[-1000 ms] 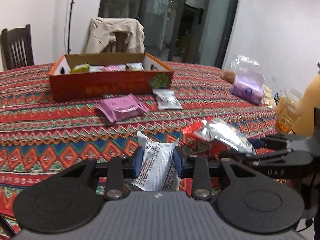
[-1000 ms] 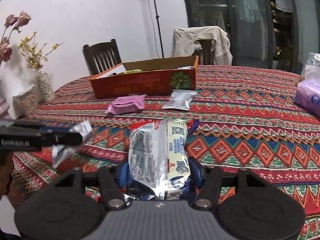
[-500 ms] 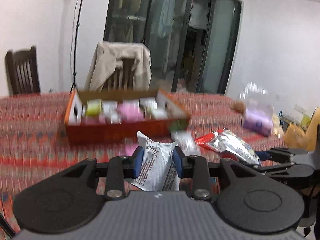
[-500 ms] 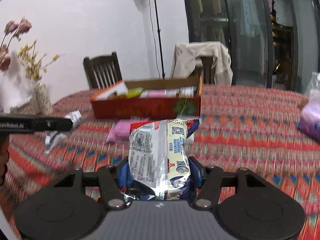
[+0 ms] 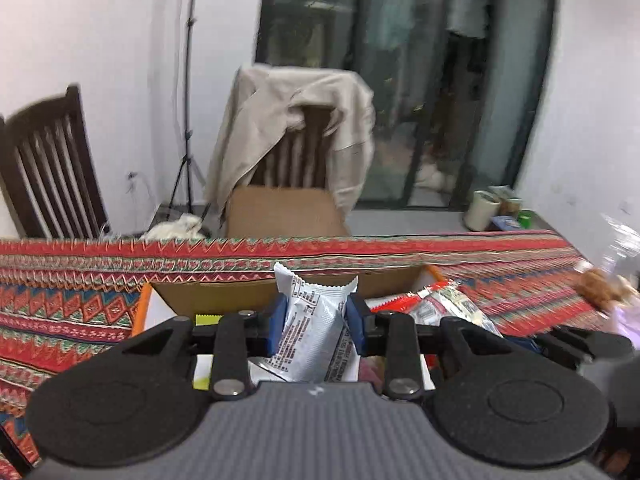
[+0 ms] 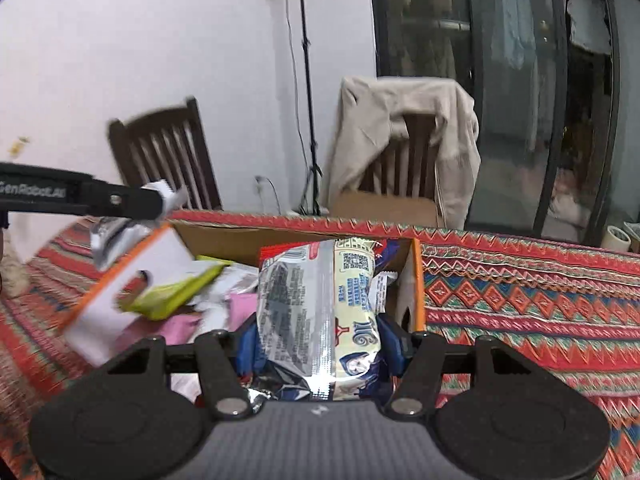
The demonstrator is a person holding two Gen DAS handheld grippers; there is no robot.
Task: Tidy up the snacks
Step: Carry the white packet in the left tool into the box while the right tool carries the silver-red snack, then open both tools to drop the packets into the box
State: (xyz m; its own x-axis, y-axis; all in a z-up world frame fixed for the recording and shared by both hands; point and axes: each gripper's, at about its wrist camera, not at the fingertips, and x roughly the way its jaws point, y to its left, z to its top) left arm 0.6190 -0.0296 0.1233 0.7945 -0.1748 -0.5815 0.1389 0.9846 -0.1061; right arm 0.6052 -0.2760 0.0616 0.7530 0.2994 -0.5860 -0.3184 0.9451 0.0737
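Both grippers advanced over box (image 6: 416, 280); left gripper (image 5: 316, 330) clamps white packet (image 5: 310, 332), right gripper (image 6: 318, 344) silver packet (image 6: 304, 312); patterned tablecloth (image 6: 520, 292).

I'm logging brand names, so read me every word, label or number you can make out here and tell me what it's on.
"GenRobot.ai", blurred: on the left gripper, seen from the right wrist.
QR code, fine print and large blue characters on the silver and cream packet in the right gripper: unreadable.
Print on the white packet: too small.
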